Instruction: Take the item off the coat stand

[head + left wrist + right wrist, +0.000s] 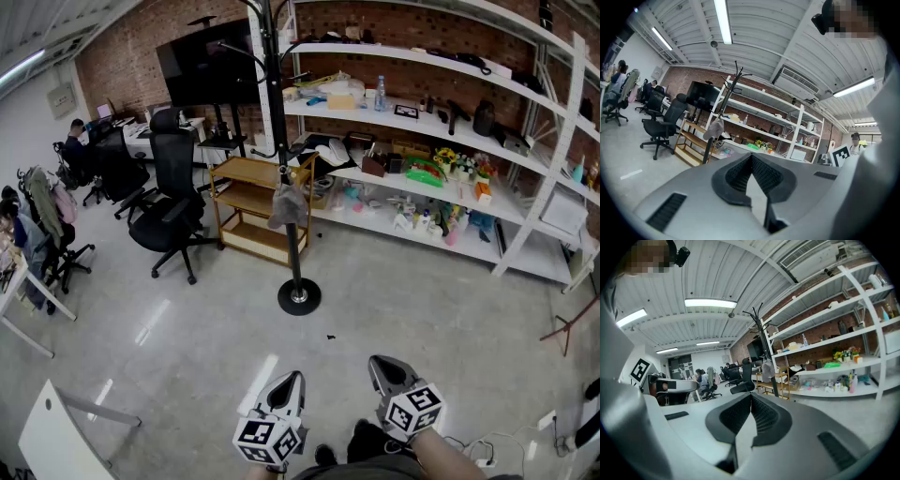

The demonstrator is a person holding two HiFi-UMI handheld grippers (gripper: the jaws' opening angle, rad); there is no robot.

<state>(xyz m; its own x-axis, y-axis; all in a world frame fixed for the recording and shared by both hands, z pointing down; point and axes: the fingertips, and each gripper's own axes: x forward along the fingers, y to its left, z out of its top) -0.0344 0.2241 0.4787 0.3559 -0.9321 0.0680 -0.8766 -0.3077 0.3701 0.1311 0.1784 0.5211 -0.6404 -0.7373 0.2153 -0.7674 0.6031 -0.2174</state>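
A grey fabric cap [289,206] hangs from a low hook on the tall black metal coat stand [283,141], about halfway up the pole and above its round black base [298,296] on the pale grey floor [394,281]. In the left gripper view the cap [714,129] shows against the stand's pole, far ahead of the jaws.

At the bottom of the head view, the person holds both tools low and close together, well apart from the stand. The left gripper [292,377] has its jaws closed, the ribbed black pads meeting at the tip with nothing between them. The right gripper [378,361] is likewise closed and empty-handed, its pads pressed together.

Just behind the stand sits a low wooden shelf trolley [246,202], and beside that runs a long white metal shelving unit [441,122] crowded with small goods, set against a red brick wall [122,56]. A black office chair [173,202] stands left of the trolley, with a large dark screen [206,61] behind it. People sit at desks along the left edge of the room.
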